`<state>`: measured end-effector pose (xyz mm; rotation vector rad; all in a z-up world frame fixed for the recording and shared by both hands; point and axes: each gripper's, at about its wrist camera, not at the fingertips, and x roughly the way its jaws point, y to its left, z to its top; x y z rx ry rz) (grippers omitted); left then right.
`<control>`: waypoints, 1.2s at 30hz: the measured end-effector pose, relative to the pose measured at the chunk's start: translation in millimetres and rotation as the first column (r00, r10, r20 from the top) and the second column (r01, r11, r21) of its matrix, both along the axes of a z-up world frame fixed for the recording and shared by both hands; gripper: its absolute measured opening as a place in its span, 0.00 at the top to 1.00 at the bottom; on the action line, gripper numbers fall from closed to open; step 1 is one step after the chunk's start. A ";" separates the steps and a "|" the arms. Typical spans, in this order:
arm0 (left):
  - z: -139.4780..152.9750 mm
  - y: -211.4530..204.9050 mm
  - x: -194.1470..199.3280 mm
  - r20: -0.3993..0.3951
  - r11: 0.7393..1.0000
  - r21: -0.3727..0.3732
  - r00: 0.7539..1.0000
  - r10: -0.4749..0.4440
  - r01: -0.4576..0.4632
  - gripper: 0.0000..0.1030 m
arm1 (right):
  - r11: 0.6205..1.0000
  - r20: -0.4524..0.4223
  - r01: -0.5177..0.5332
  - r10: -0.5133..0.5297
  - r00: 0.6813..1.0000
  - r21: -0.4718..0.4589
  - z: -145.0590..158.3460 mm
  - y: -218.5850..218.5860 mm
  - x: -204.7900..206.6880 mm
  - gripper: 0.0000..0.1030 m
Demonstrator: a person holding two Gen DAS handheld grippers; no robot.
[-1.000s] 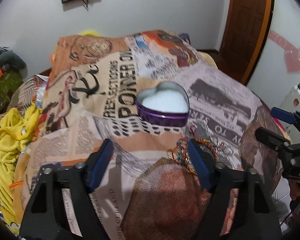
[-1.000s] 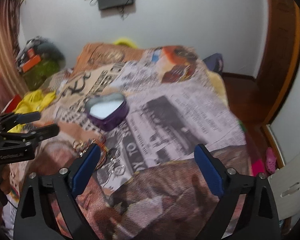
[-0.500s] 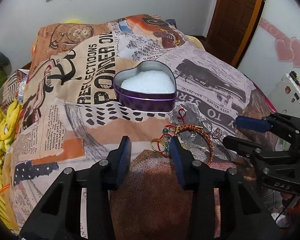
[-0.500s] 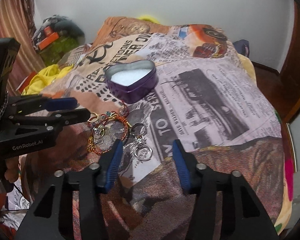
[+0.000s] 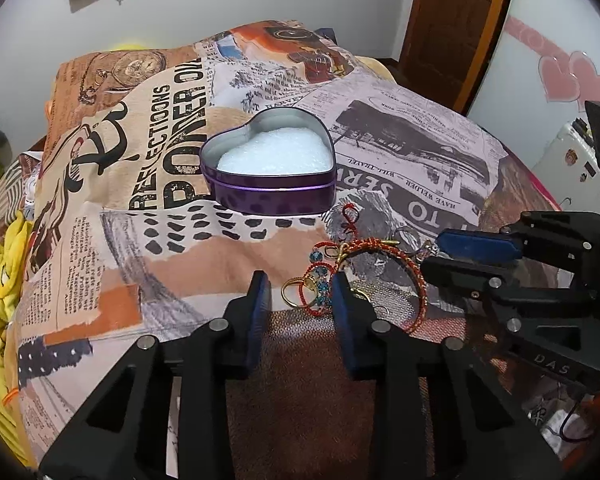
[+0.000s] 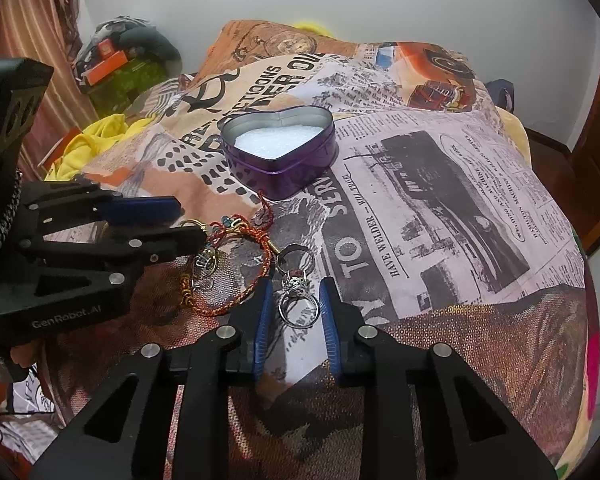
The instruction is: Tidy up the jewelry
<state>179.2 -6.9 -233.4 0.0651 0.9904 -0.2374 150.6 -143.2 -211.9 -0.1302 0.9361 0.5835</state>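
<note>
Both grippers have come down toward the jewelry heap and narrowed their jaws since the earlier frames. Left gripper [image 5: 298, 300]: jaws have just been closing, now straddling a cluster of gold rings with blue beads [image 5: 310, 286]; pads not visibly pressing, so nothing gripped yet. Right gripper [image 6: 294, 306]: jaws have just been closing around a silver ring with an ornate setting [image 6: 298, 300], a slim gap showing on each side; not yet gripped. Red-and-gold braided cord bracelet [image 6: 240, 276]: lying on the bed between the two grippers, tangled with the gold pieces. Purple heart-shaped tin with white foam lining [image 6: 280, 148]: open, holding no jewelry, just beyond the heap on the newspaper-print bedspread [image 6: 440, 200]. Status, judged: sorting at its start; both picks imminent, tin the likely destination.
</note>
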 end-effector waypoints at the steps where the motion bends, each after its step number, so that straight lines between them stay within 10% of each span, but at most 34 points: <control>1: -0.5 0.8 0.6 -0.001 1.000 -0.003 1.000 0.001 -0.001 0.74 | 1.000 -0.001 0.000 0.000 1.000 -0.001 -0.5 0.2 0.5 0.81; 11: -2.3 -1.2 -1.2 0.006 1.000 -0.024 1.000 -0.017 0.017 0.83 | 1.000 0.017 -0.008 0.008 1.000 -0.005 0.9 3.5 -2.1 0.81; 13: -0.8 -0.2 -2.6 0.005 0.999 -0.035 1.000 -0.016 0.017 1.00 | 1.000 0.023 -0.005 0.005 1.000 -0.003 3.3 2.8 -2.4 0.81; 27: 18.3 19.9 -14.9 0.040 0.997 -0.031 0.997 0.065 -0.063 1.00 | 1.000 0.073 0.021 -0.021 0.997 -0.005 22.9 0.1 -11.6 0.86; 36: 16.9 15.7 -11.3 0.020 0.999 -0.040 0.999 0.035 -0.034 0.64 | 0.999 0.047 0.051 -0.052 0.998 0.016 25.4 -8.8 -11.8 0.71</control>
